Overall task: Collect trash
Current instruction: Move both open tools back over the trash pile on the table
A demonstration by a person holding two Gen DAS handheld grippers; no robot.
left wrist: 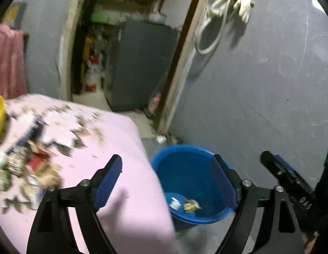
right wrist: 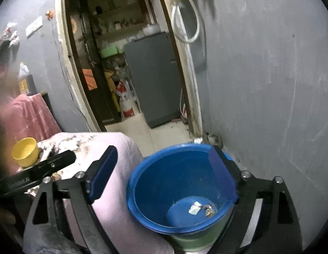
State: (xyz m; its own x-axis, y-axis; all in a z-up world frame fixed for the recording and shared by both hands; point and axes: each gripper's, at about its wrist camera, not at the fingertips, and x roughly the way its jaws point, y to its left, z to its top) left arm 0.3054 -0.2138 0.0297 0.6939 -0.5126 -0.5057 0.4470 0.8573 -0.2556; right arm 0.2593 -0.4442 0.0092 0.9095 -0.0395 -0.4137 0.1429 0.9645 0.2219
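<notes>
Trash is in two places: two scraps, a white one (right wrist: 194, 208) and a yellowish wrapper (right wrist: 209, 210), lie at the bottom of the blue bucket (right wrist: 142, 175), and a pile of wrappers and packets (left wrist: 26, 165) sits on the pink-covered bench (left wrist: 126, 148) to my left. Both my tools hang near the bucket's mouth. My right fingers (right wrist: 164, 169) stand wide with nothing between them, framing the bucket from above. My left fingers (left wrist: 168, 175) are just as wide and empty, one over the bench edge and the other over the bucket rim.

I judge this as the end of a drop: both hands are free and the pieces are in. Next comes another pickup, so I would swing the left tool back toward the pile. That view is smeared, and I cannot make out single items there, possibly cartons and foil. A yellow cup (right wrist: 25, 151) stands at the bench's far side; I would steer clear of it and close on one loose piece at the pile's near edge.
</notes>
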